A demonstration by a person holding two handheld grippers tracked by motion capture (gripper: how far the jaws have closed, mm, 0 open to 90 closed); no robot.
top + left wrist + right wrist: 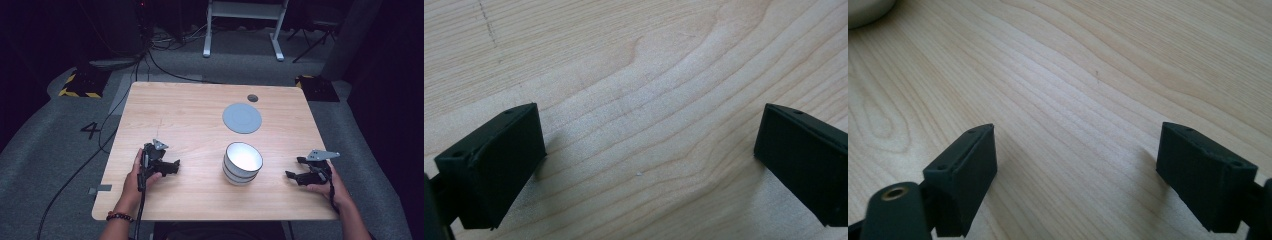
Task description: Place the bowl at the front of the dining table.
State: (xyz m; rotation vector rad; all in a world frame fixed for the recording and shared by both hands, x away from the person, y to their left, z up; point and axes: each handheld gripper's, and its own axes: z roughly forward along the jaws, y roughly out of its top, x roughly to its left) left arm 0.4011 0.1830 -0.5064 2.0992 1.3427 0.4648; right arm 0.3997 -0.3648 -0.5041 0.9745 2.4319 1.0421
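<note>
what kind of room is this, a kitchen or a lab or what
Probably a lab or recording space, not a kitchen: a bare wooden table on grey carpet, cables trailing across the floor, and yellow-black hazard-striped bases beside it.

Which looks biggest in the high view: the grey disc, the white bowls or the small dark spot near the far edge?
1. Grey disc and white bowls: too close to rank; the bowls sit nearer the camera, which flatters them.
2. Dark spot: plainly the smallest.

The right claw [1075,175] gapes wide over the bare wooden table [1088,75], bowl edge [865,11] far off.
</note>
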